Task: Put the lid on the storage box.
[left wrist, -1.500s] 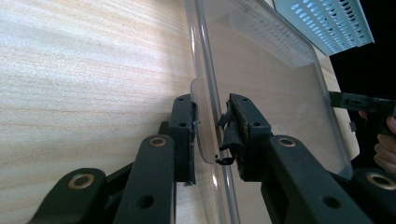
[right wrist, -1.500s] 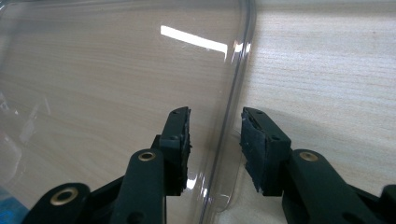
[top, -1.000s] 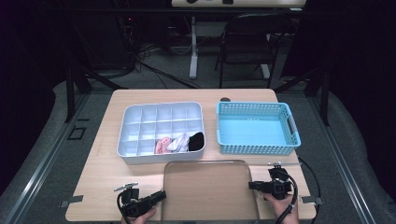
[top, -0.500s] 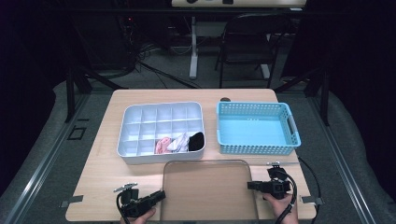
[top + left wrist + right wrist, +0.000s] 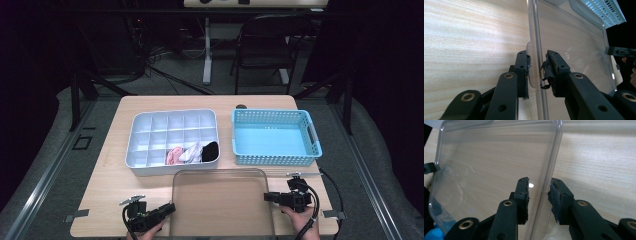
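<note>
The clear lid (image 5: pixel 222 200) lies at the desk's (image 5: pixel 110 200) near edge, its side rims between the not-yet-clenched fingers of the left gripper (image 5: pixel 170 207) and the right gripper (image 5: pixel 267 196), the latter's just closing; next, probably, both pinch firmly and lift level.

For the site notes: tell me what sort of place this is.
Probably a lab or workshop set up for recording, not a home: a lone wooden table stands on grey floor, a folding chair and a desk leg sit in the dark behind, and loose cables trail across the floor.
</note>
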Tool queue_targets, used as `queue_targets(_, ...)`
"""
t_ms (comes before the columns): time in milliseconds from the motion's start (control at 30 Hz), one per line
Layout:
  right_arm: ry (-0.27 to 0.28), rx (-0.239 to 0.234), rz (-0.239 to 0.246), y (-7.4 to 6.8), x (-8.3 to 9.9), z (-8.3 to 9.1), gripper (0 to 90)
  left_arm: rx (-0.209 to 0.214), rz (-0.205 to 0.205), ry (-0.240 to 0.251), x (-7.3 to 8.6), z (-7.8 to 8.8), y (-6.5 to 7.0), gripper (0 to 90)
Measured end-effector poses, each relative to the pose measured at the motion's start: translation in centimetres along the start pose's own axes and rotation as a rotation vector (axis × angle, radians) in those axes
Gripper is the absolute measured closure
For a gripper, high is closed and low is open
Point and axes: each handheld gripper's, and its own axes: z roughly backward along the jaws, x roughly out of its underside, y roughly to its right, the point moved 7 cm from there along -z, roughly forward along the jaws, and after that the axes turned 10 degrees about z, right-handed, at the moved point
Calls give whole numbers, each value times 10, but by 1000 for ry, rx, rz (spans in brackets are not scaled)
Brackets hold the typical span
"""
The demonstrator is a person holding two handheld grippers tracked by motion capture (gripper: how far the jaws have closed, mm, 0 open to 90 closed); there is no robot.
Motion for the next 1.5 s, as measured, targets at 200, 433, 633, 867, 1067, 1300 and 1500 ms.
queue_targets(200,28,-19,7,-4,-5,4,708,-1,-3,9,-2,4,2,726)
queue_targets(433,37,-16,23,-5,-8,5,721,7,9,4,-3,5,1,729)
queue_targets(633,63,-23,36,-8,-12,10,738,15,8,6,-6,9,4,737)
queue_targets(867,92,-19,54,-12,-18,16,749,25,9,14,-8,11,7,743)
queue_targets(1067,110,-22,60,-13,-24,22,763,42,16,10,-12,14,11,747)
queue_targets(1300,142,-18,77,-18,-33,29,769,62,24,0,-13,17,16,747)
queue_targets(1500,151,-20,83,-20,-38,31,769,64,12,3,-17,19,16,746)
